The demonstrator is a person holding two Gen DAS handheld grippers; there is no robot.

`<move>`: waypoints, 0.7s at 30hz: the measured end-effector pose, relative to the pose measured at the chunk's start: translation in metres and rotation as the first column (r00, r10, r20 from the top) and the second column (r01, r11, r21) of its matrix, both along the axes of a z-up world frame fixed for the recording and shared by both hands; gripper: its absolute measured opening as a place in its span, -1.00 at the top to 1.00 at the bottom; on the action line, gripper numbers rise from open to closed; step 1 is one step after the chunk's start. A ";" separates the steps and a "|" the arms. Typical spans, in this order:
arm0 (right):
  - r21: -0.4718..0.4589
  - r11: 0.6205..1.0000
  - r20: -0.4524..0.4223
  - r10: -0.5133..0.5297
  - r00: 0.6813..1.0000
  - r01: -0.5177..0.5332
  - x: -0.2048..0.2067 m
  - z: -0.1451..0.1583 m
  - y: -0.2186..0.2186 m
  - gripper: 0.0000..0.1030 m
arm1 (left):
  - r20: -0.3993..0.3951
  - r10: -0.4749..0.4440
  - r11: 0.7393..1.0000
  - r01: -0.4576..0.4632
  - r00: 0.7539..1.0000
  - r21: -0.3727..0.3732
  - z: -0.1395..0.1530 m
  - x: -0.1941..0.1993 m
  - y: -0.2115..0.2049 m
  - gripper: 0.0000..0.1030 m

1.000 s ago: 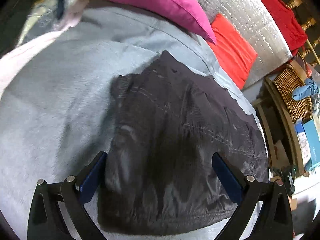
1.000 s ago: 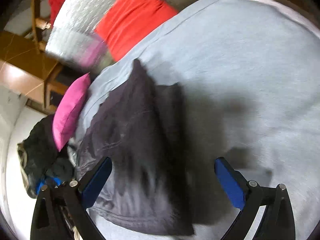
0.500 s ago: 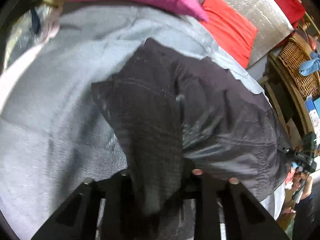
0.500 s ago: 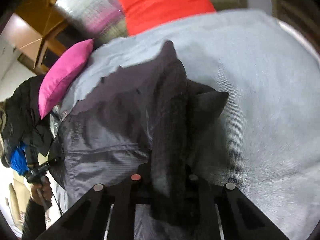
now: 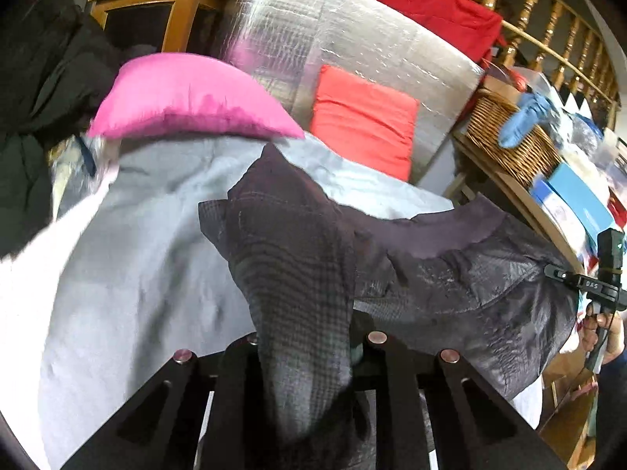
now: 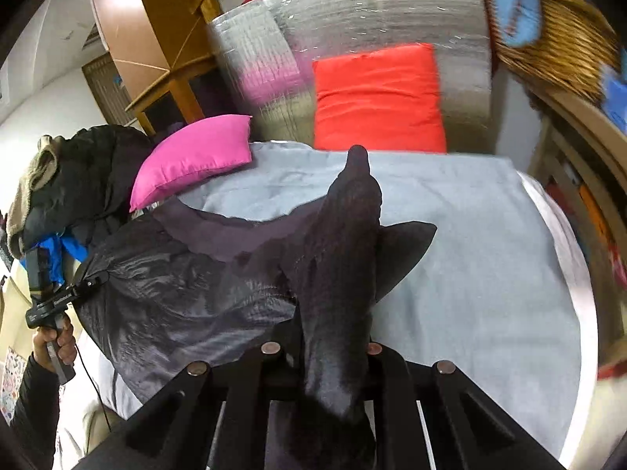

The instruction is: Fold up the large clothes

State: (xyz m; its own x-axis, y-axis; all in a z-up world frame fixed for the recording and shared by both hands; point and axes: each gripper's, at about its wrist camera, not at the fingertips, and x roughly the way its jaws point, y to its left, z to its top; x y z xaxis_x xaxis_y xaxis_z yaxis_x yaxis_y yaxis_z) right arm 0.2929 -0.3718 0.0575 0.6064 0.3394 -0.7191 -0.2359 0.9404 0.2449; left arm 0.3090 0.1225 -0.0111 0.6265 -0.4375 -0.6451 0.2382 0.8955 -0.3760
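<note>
A dark grey, shiny jacket (image 5: 450,274) hangs stretched between my two grippers above the grey blanket (image 5: 137,254) on the bed. My left gripper (image 5: 309,348) is shut on one bunched edge of it, and the cloth drapes over the fingers. My right gripper (image 6: 333,352) is shut on the other edge of the jacket (image 6: 188,293), with a fold running away over the blanket (image 6: 490,254). Each view shows the other gripper in a person's hand: the right one (image 5: 603,286), the left one (image 6: 58,297). The jacket's far part still lies on the blanket.
A pink cushion (image 5: 184,98) and a red cushion (image 5: 364,117) lie at the bed's head against a silver foil panel (image 5: 352,31). A wicker basket (image 5: 505,137) sits on a shelf to the right. Dark clothes (image 6: 78,172) are piled to the left.
Both grippers stood wide open over the flat jacket, then closed on its near edge. Since then both have risen, lifting that edge off the blanket.
</note>
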 end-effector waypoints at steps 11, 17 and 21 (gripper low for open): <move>0.152 0.940 -0.253 -0.262 0.931 0.306 -0.088 -0.169 -0.079 -0.43 | -0.207 0.135 0.983 -0.106 0.969 0.147 -0.109 -0.055 0.008 -0.53; 0.102 0.953 -0.058 -0.282 0.958 0.286 -0.102 -0.097 -0.074 -0.43 | -0.001 0.230 0.951 -0.224 0.973 0.215 -0.041 -0.077 0.030 -0.53; 0.132 0.981 -0.003 -0.145 0.990 0.144 -0.095 -0.076 -0.022 -0.43 | 0.036 0.169 0.965 -0.173 0.985 0.198 -0.030 -0.087 -0.012 -0.53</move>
State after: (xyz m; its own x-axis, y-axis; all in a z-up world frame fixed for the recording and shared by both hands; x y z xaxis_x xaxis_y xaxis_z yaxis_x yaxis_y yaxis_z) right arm 0.1978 -0.3943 -0.0187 0.6606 0.3394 -0.6697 -0.1024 0.9244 0.3674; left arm 0.2223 0.1109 -0.0415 0.6936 -0.1867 -0.6957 0.0807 0.9799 -0.1825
